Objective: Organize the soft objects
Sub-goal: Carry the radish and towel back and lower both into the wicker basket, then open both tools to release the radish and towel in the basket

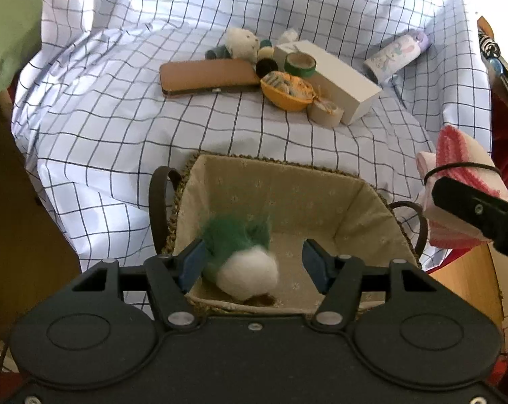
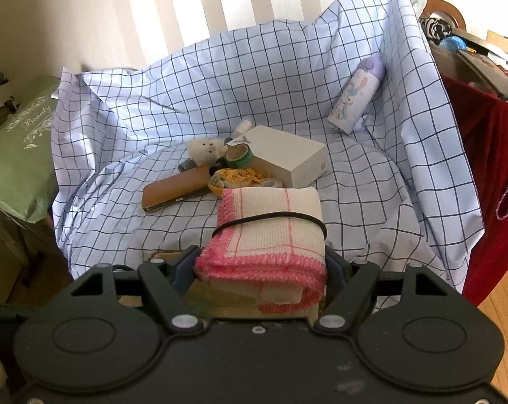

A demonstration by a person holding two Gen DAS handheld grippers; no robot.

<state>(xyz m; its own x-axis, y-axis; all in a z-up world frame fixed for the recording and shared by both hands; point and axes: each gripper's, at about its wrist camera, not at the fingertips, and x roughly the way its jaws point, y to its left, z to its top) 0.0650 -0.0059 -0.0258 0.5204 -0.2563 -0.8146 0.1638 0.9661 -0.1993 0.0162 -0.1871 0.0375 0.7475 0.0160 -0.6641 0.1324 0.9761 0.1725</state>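
Over basket (image 1: 351, 208): left hand-held gripper (image 1: 252, 262) tilted down, jaws apart.

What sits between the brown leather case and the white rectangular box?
A yellow bowl of small pale items, black spool behind it; clearest in the left wrist view.

Motion-blurred green-and-white felt toy (image 1: 242, 257); basket (image 2: 173, 259) mostly hidden behind folded pink-edged towel (image 2: 270, 239).

Left wrist view looks steeply down, close over a fabric-lined woven basket (image 1: 351, 202). Right wrist view faces less steeply. Both share the white rectangular box (image 1: 334, 77) (image 2: 287, 158).
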